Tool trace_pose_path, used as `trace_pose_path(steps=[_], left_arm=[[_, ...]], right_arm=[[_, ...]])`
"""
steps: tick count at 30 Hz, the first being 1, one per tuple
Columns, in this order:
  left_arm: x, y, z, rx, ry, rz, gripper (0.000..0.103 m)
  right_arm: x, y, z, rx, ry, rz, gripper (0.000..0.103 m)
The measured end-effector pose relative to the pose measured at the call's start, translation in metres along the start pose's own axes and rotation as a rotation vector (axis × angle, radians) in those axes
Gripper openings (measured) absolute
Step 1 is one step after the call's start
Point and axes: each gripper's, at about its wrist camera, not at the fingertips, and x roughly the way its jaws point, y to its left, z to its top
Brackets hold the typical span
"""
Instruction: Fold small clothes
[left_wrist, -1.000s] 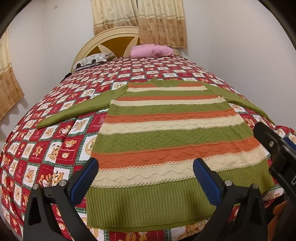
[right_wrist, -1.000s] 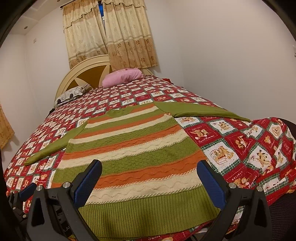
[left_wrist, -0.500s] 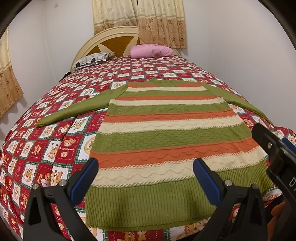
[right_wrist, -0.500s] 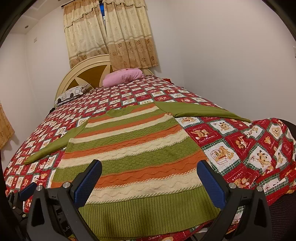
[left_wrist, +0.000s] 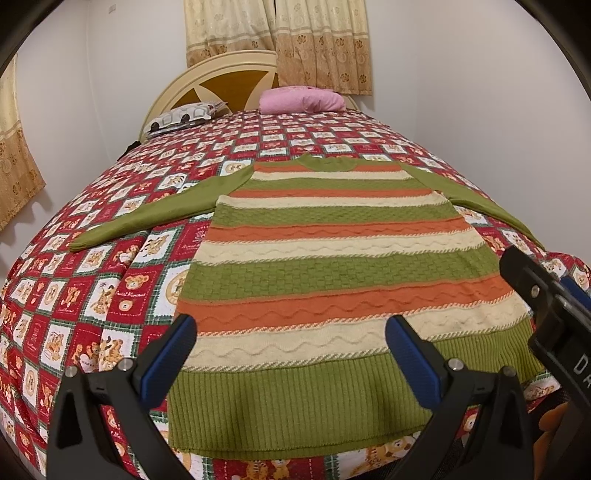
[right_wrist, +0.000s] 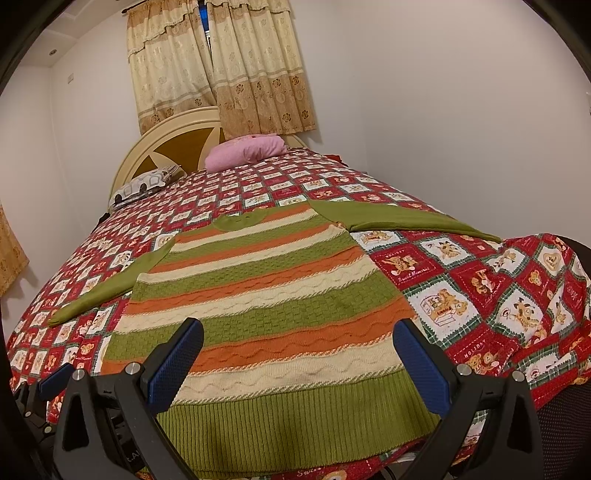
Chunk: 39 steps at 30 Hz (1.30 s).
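From the left wrist view, the left tongs (left_wrist: 291, 350) hang spread wide and empty above the near hem of a striped sweater (left_wrist: 332, 258). The sweater lies flat and face up on the bed (left_wrist: 92, 277), which wears a red patchwork quilt printed with bears. Its green sleeves reach out to left and right, its collar points to the far end. The right tongs (left_wrist: 554, 310) show at the right edge, near the hem's right corner. A pink pillow (left_wrist: 303, 100) rests at the far headboard (left_wrist: 221, 74).

From the right wrist view, the right tongs (right_wrist: 299, 358) are likewise spread wide, gripping nothing, poised over the sweater (right_wrist: 266, 295) hem. The left tongs (right_wrist: 48, 387) peek in at the lower left, beside the hem's left corner. Curtains (right_wrist: 221, 66) hang behind the headboard.
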Motion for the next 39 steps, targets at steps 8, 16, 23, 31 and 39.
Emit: trace_pose_path(steps=[8,16,23,31,39], left_arm=[[0.0002,-0.0014,-0.0008,-0.001,0.004,-0.003,0.103],[0.0008,-0.0025,-0.001,-0.006,0.01,-0.008,0.103],[0.001,-0.0027,-0.0004,-0.013,0.017,-0.015,0.103],[0.0015,0.0002,-0.0002,-0.013,0.019,-0.016,0.103],[0.0016,0.0008,-0.0009,-0.014,0.02,-0.018,0.103]], right_arm=[[0.0009,0.0009,-0.0013,-0.002,0.0,0.0,0.102],[0.0013,0.0019,-0.0022,-0.002,0.003,0.001,0.102],[0.002,0.0025,-0.0031,-0.004,0.007,0.0,0.102],[0.0033,0.0017,-0.0037,-0.004,0.01,0.0,0.102],[0.0048,0.0009,-0.0049,-0.004,0.018,0.001,0.102]])
